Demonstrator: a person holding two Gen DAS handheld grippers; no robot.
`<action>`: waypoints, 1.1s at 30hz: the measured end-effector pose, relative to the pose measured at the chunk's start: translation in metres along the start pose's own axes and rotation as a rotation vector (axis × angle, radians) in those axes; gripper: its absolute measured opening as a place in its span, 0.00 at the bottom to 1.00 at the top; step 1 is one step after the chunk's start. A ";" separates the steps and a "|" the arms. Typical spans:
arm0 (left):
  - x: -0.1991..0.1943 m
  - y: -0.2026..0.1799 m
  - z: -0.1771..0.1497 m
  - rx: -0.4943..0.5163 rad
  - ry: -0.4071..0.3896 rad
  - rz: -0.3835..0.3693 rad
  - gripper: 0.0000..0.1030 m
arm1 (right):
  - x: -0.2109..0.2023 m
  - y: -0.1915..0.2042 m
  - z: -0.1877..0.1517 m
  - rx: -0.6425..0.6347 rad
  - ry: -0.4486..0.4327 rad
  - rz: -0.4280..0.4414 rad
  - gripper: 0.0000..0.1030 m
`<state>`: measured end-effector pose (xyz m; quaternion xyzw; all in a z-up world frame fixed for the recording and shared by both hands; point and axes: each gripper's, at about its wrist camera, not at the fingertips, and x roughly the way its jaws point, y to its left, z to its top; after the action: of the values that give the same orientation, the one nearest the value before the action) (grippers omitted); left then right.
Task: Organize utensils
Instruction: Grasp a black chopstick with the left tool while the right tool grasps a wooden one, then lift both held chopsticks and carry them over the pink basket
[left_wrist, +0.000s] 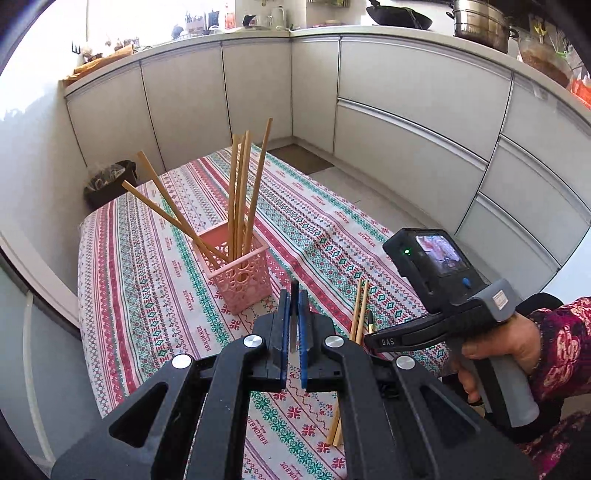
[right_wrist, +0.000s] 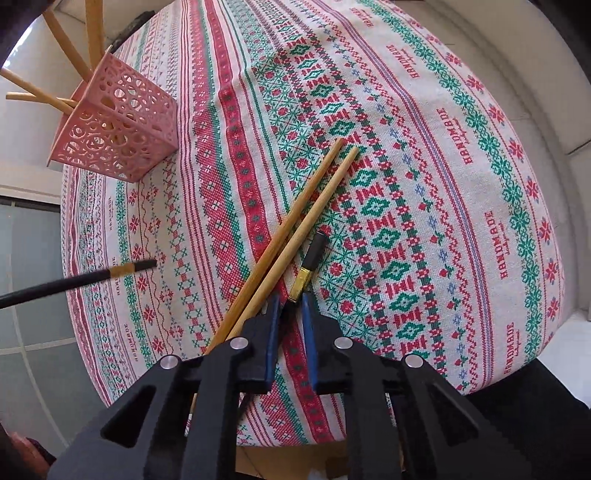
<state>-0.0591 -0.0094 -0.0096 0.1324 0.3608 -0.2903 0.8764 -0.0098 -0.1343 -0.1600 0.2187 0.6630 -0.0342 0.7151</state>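
A pink perforated holder (left_wrist: 242, 275) stands on the patterned tablecloth with several wooden chopsticks (left_wrist: 240, 192) upright in it; it also shows in the right wrist view (right_wrist: 114, 133). My left gripper (left_wrist: 294, 306) is shut on a black chopstick (left_wrist: 294, 317), whose gold-banded end hangs in the air in the right wrist view (right_wrist: 122, 270). My right gripper (right_wrist: 290, 304) is closed around a second black, gold-banded chopstick (right_wrist: 310, 266) that lies on the cloth. Two wooden chopsticks (right_wrist: 295, 218) lie beside it, to its left.
The table (left_wrist: 129, 295) has edges close on the left and front. White kitchen cabinets (left_wrist: 406, 110) run behind and to the right. A dark bin (left_wrist: 107, 181) sits on the floor beyond the far left corner.
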 end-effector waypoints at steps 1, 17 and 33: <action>-0.004 0.001 0.001 -0.003 -0.012 -0.006 0.03 | 0.001 0.003 0.000 -0.003 -0.009 -0.006 0.11; -0.023 0.004 0.008 -0.051 -0.103 -0.044 0.03 | -0.086 0.006 -0.029 -0.215 -0.539 0.100 0.07; -0.052 0.013 0.028 -0.188 -0.272 -0.007 0.03 | -0.206 0.010 -0.058 -0.323 -0.789 0.143 0.02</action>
<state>-0.0656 0.0096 0.0476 0.0081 0.2650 -0.2737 0.9246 -0.0853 -0.1544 0.0398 0.1195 0.3188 0.0388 0.9395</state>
